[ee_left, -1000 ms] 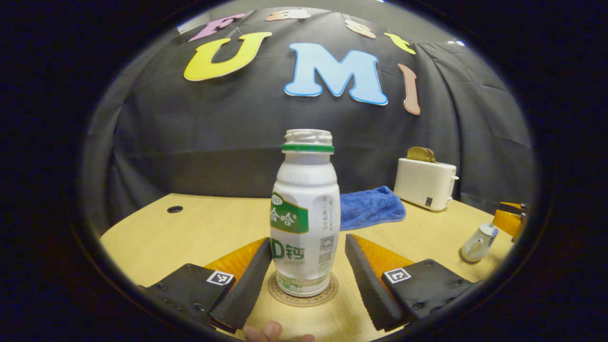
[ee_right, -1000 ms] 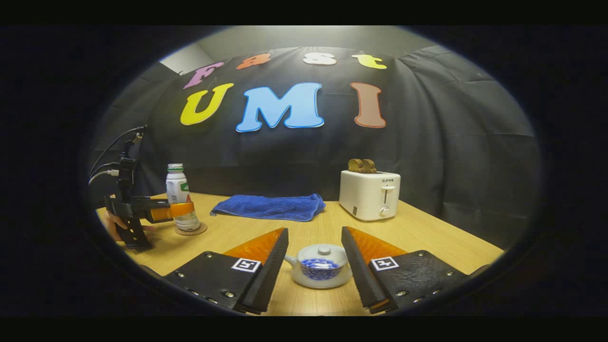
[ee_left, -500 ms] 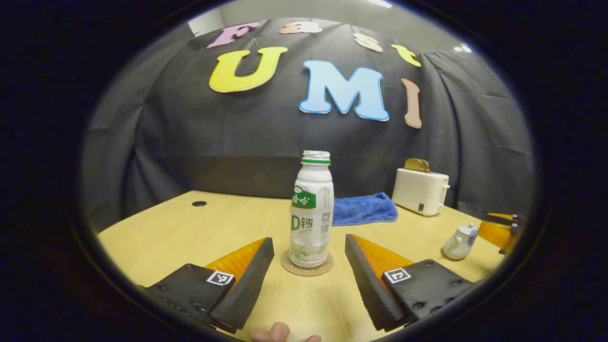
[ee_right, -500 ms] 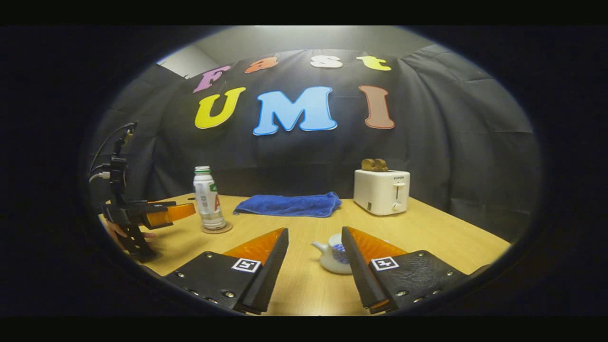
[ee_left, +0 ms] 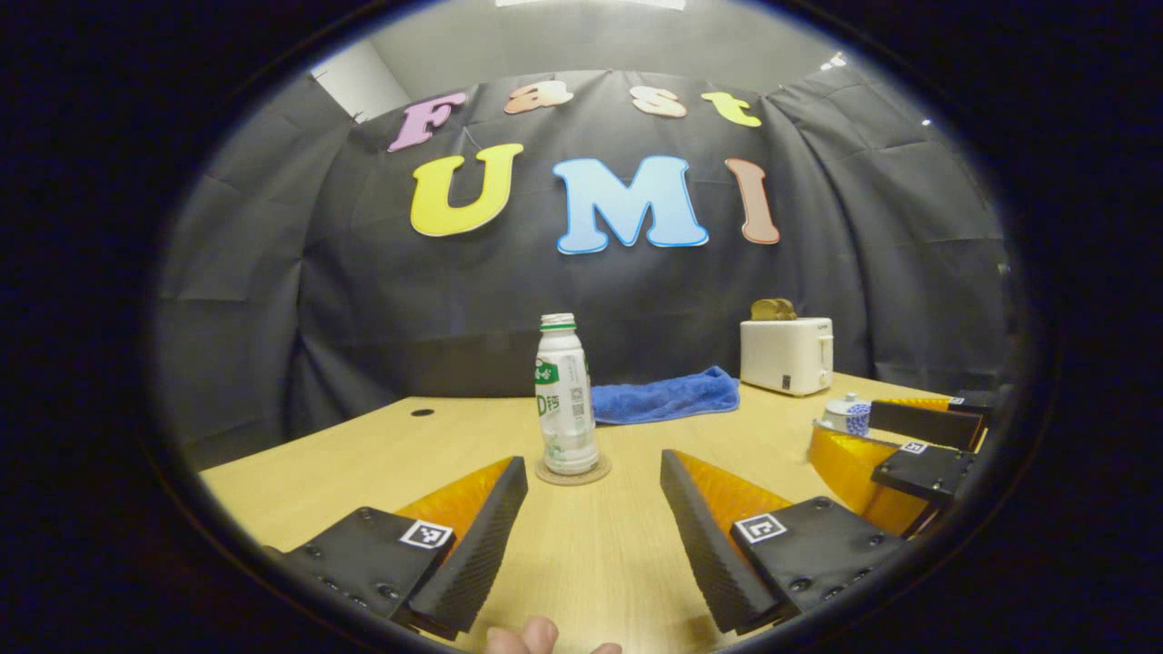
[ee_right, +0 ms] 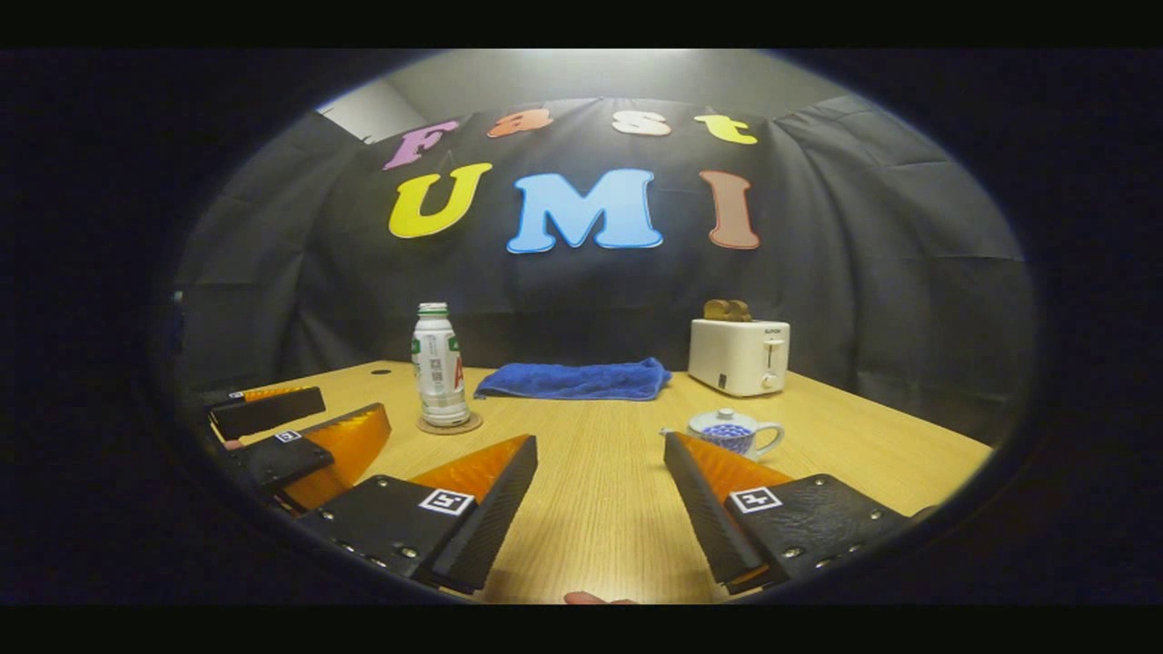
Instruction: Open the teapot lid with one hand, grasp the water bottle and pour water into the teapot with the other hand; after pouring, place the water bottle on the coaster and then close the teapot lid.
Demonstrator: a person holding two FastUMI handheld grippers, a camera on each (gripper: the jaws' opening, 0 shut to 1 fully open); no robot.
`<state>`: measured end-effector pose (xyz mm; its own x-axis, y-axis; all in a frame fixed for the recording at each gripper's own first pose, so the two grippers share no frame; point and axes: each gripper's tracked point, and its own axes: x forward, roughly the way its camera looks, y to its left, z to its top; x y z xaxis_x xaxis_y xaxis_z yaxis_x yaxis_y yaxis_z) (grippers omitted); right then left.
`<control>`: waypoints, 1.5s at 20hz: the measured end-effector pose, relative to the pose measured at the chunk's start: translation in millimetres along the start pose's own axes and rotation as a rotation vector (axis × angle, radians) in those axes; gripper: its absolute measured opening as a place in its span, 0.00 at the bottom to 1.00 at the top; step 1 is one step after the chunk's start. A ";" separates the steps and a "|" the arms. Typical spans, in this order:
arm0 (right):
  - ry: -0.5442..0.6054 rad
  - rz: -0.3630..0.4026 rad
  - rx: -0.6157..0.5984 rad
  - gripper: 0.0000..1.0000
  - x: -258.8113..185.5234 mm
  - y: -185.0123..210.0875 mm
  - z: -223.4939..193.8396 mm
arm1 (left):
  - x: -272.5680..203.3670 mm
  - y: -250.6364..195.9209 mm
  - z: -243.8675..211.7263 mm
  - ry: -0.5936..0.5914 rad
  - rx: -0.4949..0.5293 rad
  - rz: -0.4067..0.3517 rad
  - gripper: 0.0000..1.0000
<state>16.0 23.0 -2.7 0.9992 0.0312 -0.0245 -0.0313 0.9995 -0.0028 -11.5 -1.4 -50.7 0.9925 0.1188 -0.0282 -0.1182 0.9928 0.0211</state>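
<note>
Bottle upright on coaster (lid on teapot), mid-tabletop; left gripper, right gripper both spread, empty.

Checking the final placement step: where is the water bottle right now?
The water bottle stands upright on the round coaster, left of the blue towel in the right gripper view, held by neither tool.

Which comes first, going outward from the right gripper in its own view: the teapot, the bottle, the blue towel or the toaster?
From the right gripper, in the right gripper view:
1. Teapot, just beyond its right-hand finger, lid on.
2. Water bottle, farther back on the left, upright on its coaster.
3. Blue towel, middle of the table's back.
4. Toaster, back right; close to the towel's depth, so 3 and 4 are hard to rank.
</note>
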 end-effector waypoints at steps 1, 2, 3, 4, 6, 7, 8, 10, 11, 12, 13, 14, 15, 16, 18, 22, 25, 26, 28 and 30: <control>-0.025 -0.023 0.000 0.73 -1.6 -2.0 3.9 | -1.7 -3.5 0.9 -0.008 -0.024 -0.002 1.00; -0.027 -0.039 -0.003 0.90 -2.4 -2.9 4.9 | -4.6 -1.3 6.2 -0.031 -0.026 0.021 1.00; -0.027 -0.051 -0.003 0.91 -3.9 -1.9 2.6 | -6.2 2.1 4.4 -0.037 -0.032 0.044 1.00; -0.029 -0.054 0.000 0.92 -4.5 -1.9 2.4 | -7.2 -1.7 1.4 -0.033 -0.026 0.041 1.00; -0.027 -0.019 -0.001 0.92 -4.9 6.5 3.1 | -9.1 -11.9 3.4 -0.033 -0.031 0.006 1.00; -0.028 -0.007 0.001 0.92 -4.5 6.1 2.6 | -6.7 -10.8 4.7 -0.039 -0.031 0.011 1.00; -0.028 -0.012 -0.002 0.92 -5.2 4.9 3.3 | -6.8 -8.1 3.7 -0.036 -0.028 0.026 1.00; -0.026 -0.030 0.001 0.92 -4.1 0.9 2.0 | -9.3 -5.8 3.0 -0.032 -0.029 0.041 1.00; -0.023 -0.034 0.001 0.93 -5.1 1.3 1.9 | -8.0 -7.4 3.3 -0.031 -0.029 0.037 1.00; -0.024 -0.039 0.001 0.96 -4.8 0.5 1.4 | -8.6 -9.7 3.5 -0.030 -0.031 0.025 1.00; -0.026 -0.040 0.002 0.96 -5.3 0.7 2.9 | -7.4 -13.4 1.9 -0.030 -0.030 0.008 1.00; -0.026 -0.041 0.001 0.96 -5.1 0.4 3.1 | -7.3 -16.0 1.7 -0.031 -0.031 -0.009 1.00; -0.025 -0.041 0.002 0.96 -4.3 0.2 2.1 | -7.6 -17.1 2.1 -0.032 -0.031 -0.020 1.00; -0.024 -0.041 0.002 0.96 -4.4 0.4 2.2 | -7.1 -17.6 2.6 -0.033 -0.031 -0.025 0.88; -0.026 -0.042 0.002 0.96 -4.7 0.1 2.7 | -7.8 -17.2 2.6 -0.033 -0.031 -0.025 0.94; -0.025 -0.042 0.002 0.96 -5.4 0.0 2.9 | -8.3 -18.1 2.8 -0.034 -0.031 -0.025 0.94; -0.024 -0.042 0.002 0.96 -5.5 -0.2 2.4 | -8.7 -17.2 2.8 -0.034 -0.031 -0.024 0.87; -0.025 -0.043 0.002 0.96 -5.4 0.0 2.7 | -8.9 -16.7 3.8 -0.034 -0.030 -0.024 0.87; -0.025 -0.043 0.002 0.96 -5.1 -0.4 2.9 | -10.2 -16.4 5.0 -0.034 -0.030 -0.024 1.00; -0.024 -0.043 0.002 0.96 -5.4 -0.2 2.4 | -9.7 -14.9 6.2 -0.033 -0.030 -0.024 1.00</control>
<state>10.6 22.6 -0.2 0.9999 -0.0120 0.0001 0.0120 0.9999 -0.0015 -19.2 -17.5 -44.5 0.9955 0.0943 0.0049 -0.0943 0.9955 -0.0087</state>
